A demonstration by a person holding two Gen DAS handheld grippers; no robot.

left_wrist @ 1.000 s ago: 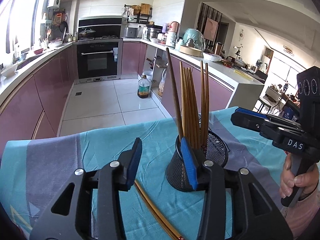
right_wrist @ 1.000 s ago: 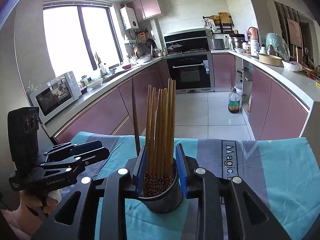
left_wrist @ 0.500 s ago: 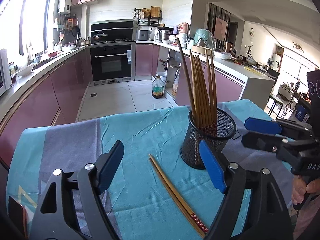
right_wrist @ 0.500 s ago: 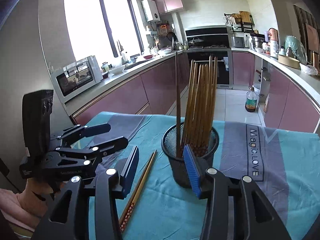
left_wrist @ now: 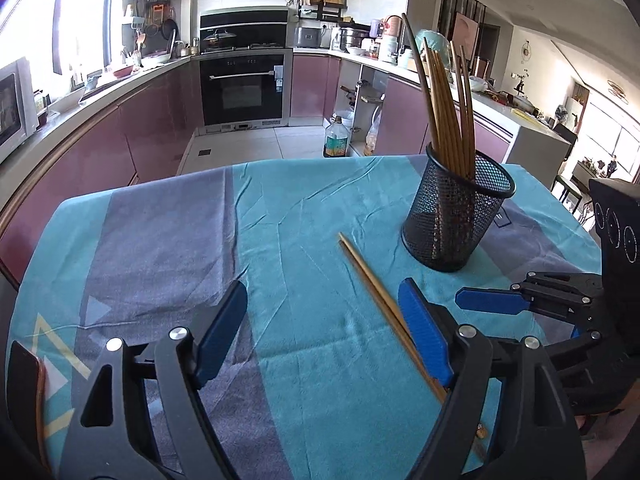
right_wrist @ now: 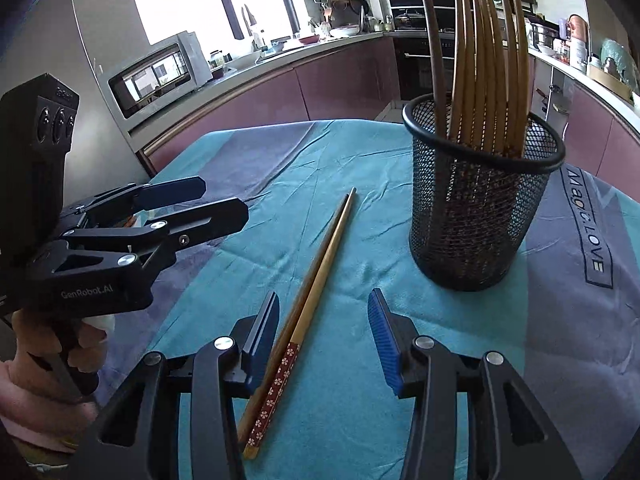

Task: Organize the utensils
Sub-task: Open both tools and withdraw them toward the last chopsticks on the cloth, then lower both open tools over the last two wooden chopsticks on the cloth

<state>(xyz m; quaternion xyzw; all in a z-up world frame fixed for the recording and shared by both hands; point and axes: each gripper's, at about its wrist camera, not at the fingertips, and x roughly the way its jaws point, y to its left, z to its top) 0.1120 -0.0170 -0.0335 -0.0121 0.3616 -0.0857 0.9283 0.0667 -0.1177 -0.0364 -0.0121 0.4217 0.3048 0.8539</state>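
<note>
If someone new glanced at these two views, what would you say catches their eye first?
Probably the black mesh holder crammed with upright wooden chopsticks, standing on the teal and grey tablecloth. Next, the loose pair of chopsticks lying flat on the cloth beside it, red-patterned ends nearest the right tongs, which are open over them. The left tongs are open too.

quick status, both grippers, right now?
Left gripper: open, holding nothing.
Right gripper: open, holding nothing; the pair of chopsticks lies on the cloth between its fingers.
</note>
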